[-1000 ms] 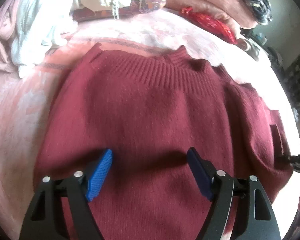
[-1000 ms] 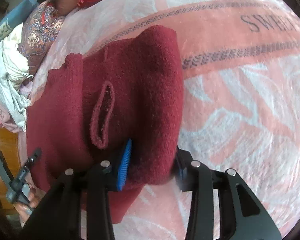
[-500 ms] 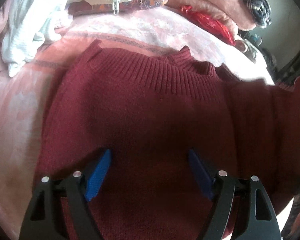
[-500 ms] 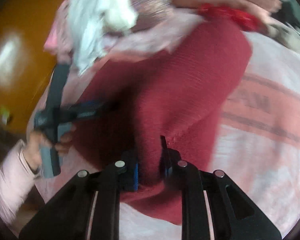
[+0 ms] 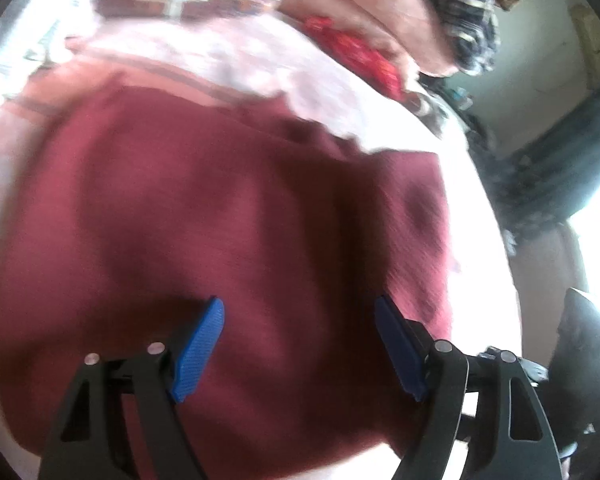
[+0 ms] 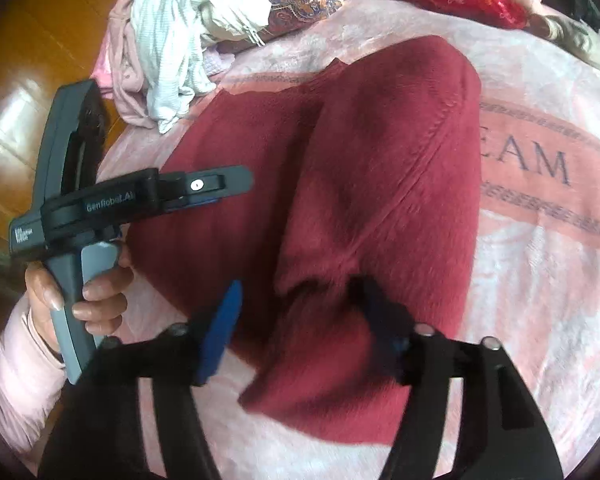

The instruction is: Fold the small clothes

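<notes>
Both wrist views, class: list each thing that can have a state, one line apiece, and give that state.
Maroon sweater: flat on the blanket, right side folded over the body.
Left gripper: jaws open, above the sweater, holding nothing.
Right gripper: jaws open, at the folded edge, gripping nothing.
Pink blanket: spread out under the sweater.
Clothes pile: unfolded, heaped at the far edge.

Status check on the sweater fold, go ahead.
Left gripper open above the maroon sweater. Right gripper open; side folded over. Nothing in the way; clothes pile beyond.
</notes>
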Action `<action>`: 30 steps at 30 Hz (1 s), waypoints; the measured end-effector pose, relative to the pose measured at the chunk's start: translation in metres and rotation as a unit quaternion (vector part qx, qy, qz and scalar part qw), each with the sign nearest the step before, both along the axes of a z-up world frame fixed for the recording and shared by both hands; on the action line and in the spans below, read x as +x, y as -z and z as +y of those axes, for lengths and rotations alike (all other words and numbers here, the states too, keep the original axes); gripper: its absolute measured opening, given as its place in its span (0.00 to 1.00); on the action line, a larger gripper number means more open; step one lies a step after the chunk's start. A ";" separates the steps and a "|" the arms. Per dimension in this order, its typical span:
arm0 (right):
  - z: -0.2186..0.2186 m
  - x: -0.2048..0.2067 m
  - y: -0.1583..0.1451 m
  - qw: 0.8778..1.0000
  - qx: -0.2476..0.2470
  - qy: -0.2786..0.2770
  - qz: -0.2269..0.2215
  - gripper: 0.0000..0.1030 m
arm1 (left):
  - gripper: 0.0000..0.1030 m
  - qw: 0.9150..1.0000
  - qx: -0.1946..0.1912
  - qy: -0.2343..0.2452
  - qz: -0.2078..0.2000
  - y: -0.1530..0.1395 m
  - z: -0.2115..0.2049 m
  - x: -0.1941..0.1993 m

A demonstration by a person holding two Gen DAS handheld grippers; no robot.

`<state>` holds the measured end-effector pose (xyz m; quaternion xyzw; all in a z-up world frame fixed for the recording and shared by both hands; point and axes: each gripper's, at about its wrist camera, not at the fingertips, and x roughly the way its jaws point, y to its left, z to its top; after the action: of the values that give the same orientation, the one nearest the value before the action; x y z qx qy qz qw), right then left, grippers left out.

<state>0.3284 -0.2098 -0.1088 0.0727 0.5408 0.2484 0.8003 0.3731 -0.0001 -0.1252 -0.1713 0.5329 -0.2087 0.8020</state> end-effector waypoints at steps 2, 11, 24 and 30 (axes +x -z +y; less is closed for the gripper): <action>0.000 -0.002 0.007 1.000 0.001 -0.007 0.005 0.67 | 0.76 1.000 -0.009 0.012 0.006 0.001 -0.016 -0.002; -0.008 -0.018 0.027 1.000 0.004 -0.018 0.025 0.68 | 0.80 0.993 0.114 0.005 -0.001 0.008 -0.063 -0.015; -0.028 -0.022 0.021 0.998 0.029 0.010 0.060 0.68 | 0.84 0.999 0.033 -0.004 0.027 0.021 -0.077 -0.006; -0.058 -0.039 0.000 0.998 0.025 0.028 0.043 0.72 | 0.14 0.999 0.041 0.005 -0.013 0.015 -0.080 -0.007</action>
<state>0.2894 -0.2682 -0.1090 0.1187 0.5664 0.2356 0.7807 0.3657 -0.0803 -0.1402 -0.1333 0.5311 -0.1929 0.8142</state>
